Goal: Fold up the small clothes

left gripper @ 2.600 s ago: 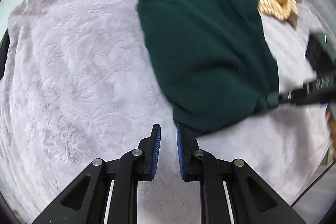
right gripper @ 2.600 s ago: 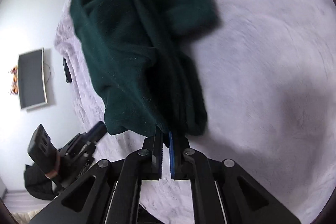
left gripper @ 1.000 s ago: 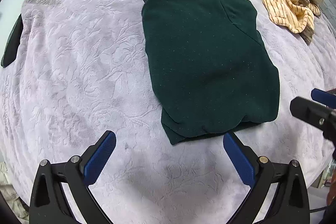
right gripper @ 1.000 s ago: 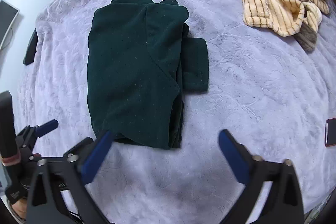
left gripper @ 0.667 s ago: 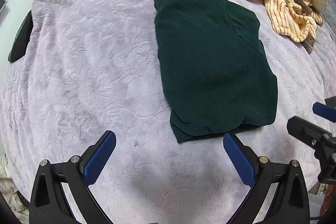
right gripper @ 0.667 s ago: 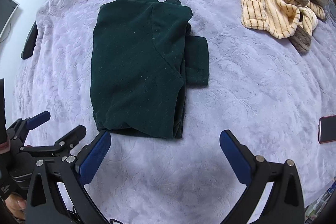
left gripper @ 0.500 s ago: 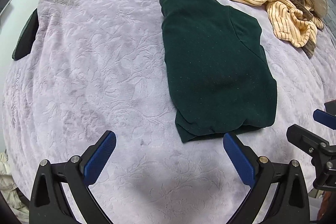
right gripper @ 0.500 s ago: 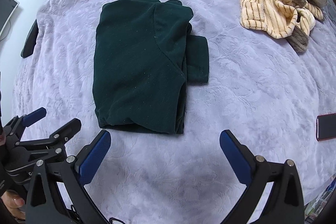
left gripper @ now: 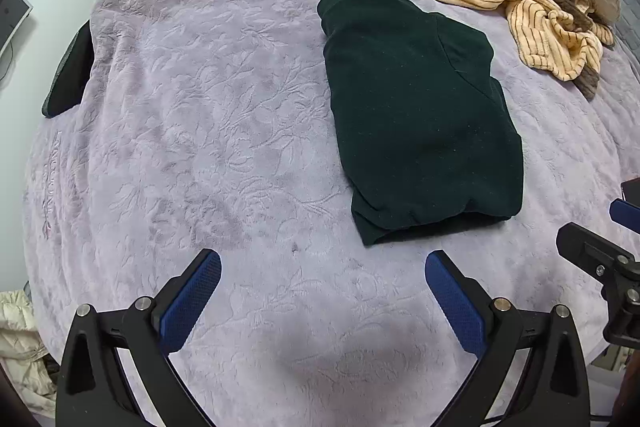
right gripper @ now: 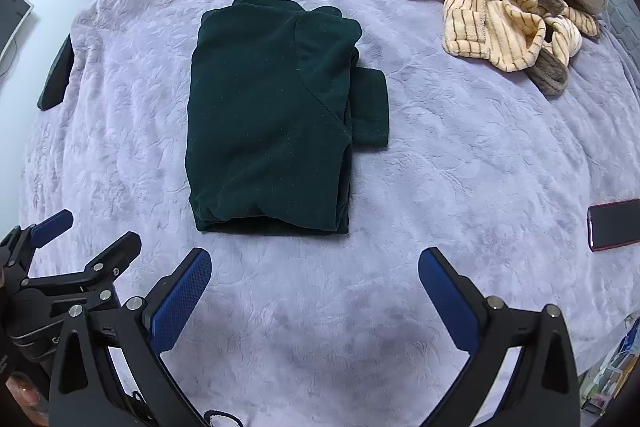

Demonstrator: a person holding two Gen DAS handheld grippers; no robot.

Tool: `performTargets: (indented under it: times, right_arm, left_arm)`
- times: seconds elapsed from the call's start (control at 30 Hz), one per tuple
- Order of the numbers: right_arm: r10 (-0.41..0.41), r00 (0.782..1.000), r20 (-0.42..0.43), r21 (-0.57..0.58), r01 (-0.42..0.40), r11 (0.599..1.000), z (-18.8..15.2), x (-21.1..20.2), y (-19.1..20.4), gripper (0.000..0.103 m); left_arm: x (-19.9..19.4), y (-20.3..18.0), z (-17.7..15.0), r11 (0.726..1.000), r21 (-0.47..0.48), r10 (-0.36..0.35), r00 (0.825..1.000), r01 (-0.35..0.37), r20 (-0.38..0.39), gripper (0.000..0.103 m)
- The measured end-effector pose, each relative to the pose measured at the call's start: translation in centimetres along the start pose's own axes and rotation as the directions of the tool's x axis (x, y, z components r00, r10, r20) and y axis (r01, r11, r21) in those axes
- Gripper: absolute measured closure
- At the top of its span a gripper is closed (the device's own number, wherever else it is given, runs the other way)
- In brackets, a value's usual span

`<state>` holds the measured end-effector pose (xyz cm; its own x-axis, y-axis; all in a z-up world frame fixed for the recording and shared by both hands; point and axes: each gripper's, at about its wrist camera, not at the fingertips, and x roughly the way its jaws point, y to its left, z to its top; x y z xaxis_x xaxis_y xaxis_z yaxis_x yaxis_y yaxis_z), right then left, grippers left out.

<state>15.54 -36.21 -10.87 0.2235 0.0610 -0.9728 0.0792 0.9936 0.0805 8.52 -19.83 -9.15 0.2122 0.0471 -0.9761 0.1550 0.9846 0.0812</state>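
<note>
Both grippers, left (left gripper: 322, 297) and right (right gripper: 314, 297), hover with fingers spread wide and empty above the blanket (left gripper: 192, 131). Just beyond lies the green top (right gripper: 268, 115), folded into a thick rectangle. One sleeve end pokes out on its right and could snag, undoing the fold. Farther off sits a striped heap (right gripper: 492, 7).

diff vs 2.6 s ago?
Right gripper let go of the green garment; both it and the left gripper opened and pulled back. The garment now lies folded flat on the blanket. The striped clothes stayed put.
</note>
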Motion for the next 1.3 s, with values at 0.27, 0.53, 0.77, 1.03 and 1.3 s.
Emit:
performTargets:
  times: [0.27,0.53,0.77,1.03,1.3]
  right_arm:
    - [-0.008,1.0,0.003,0.001,0.008,1.0,-0.2,-0.4,0.4,0.0]
    - [-0.012,1.0,-0.015,-0.014,0.011,1.0,-0.7,0.4,1.3,0.0]
    - [0.048,0.987,-0.156,-0.095,-0.064,0.993,-3.0,5.3,6.6,0.0]
    - [0.088,0.991,-0.1,-0.3,-0.114,0.947,-2.0,13.1,20.9,0.0]
    - [0.076,0.991,0.109,-0.316,-0.038,0.948,1.3,20.6,28.9,0.0]
  left_arm:
    - [-0.4,0.7,-0.7,1.0,-0.006,-0.007,1.0,0.007,-0.006,0.0]
    - [0.2,2.4,-1.8,1.0,-0.015,0.008,1.0,-0.008,-0.027,0.0]
    - [2.8,10.5,-5.4,0.994,-0.102,0.024,0.998,-0.03,-0.055,0.0]
    - [7.1,27.0,-5.6,0.931,-0.295,0.231,0.973,-0.216,0.018,0.0]
    - [16.7,35.6,-8.2,0.892,-0.451,0.069,0.977,0.03,0.202,0.0]
